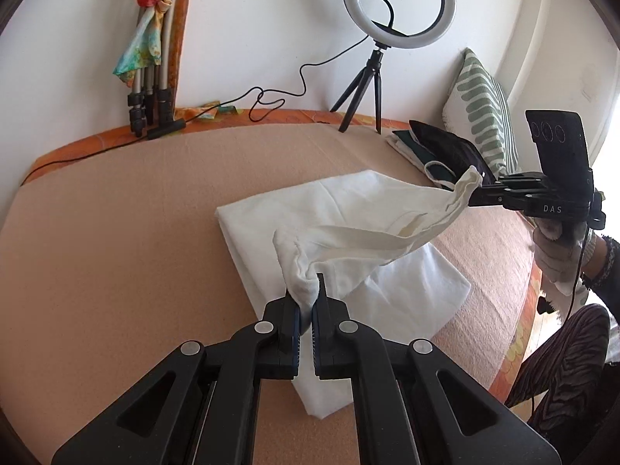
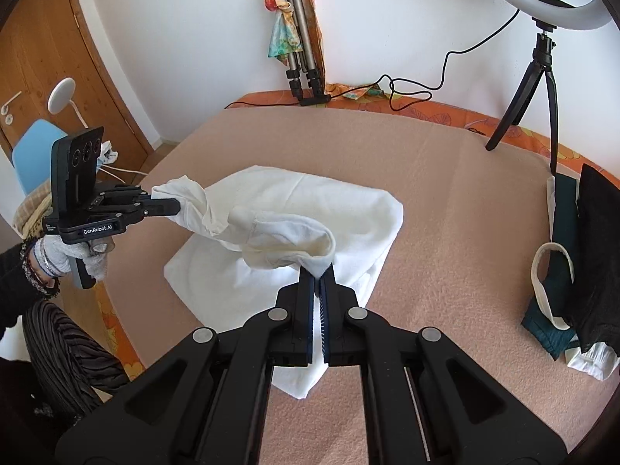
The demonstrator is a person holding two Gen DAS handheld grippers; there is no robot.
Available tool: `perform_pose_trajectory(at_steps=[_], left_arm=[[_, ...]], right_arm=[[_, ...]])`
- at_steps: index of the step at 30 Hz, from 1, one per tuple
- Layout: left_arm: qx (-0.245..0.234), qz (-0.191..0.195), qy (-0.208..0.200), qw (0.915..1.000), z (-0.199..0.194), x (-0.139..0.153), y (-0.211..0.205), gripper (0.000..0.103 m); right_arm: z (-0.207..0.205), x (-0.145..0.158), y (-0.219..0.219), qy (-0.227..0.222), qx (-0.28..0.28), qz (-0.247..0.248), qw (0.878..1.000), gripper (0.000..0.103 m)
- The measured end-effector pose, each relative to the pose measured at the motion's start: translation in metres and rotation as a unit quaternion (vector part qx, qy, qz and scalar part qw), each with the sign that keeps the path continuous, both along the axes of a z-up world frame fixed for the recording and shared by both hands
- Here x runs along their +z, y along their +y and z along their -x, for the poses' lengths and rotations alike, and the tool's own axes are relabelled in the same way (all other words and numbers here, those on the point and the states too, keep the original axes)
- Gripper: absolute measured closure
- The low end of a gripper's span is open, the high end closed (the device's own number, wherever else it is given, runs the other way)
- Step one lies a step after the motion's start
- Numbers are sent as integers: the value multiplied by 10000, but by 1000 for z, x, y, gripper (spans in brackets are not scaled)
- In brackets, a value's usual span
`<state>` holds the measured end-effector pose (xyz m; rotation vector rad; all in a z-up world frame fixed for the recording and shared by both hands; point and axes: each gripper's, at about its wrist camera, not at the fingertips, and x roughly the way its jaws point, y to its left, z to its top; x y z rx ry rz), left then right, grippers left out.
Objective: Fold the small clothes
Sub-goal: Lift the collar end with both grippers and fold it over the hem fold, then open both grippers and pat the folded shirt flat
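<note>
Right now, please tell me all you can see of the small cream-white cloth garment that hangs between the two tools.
The small cream-white cloth garment looks like soft, thin cotton, crumpled and twisted. It is held in the air, stretched between the left tool and the right tool, each shut on one bunched end. The middle sags slightly and shows a hemmed edge. It hangs above a flat white folded cloth lying on the peach blanket. Whether it touches that cloth, I cannot tell.

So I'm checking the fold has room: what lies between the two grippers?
Only the white garment, stretched in the air from the left gripper to the right gripper, above the white cloth; both wrist views show it.
</note>
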<state>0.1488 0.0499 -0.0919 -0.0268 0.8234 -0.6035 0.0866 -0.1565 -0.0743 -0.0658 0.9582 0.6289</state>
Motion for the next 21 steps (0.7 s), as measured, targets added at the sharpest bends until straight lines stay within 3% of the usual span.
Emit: perform_pose_trajectory(at_steps=[5, 12, 17, 21], left_arm=[[-98, -273, 35, 9996, 20, -16, -3, 100], [-302, -843, -259, 9956, 39, -17, -9, 100], [-410, -1294, -225, 9905, 53, -19, -5, 94], [-434, -1302, -120, 9905, 67, -18, 8, 94]], right_arm=[[24, -25, -5, 36, 18, 363, 9993, 99], [48, -33, -2, -78, 193, 706, 9973, 99], [63, -32, -8, 128, 505, 673, 9964, 99], [70, -26, -21, 274, 525, 414, 9974, 99]])
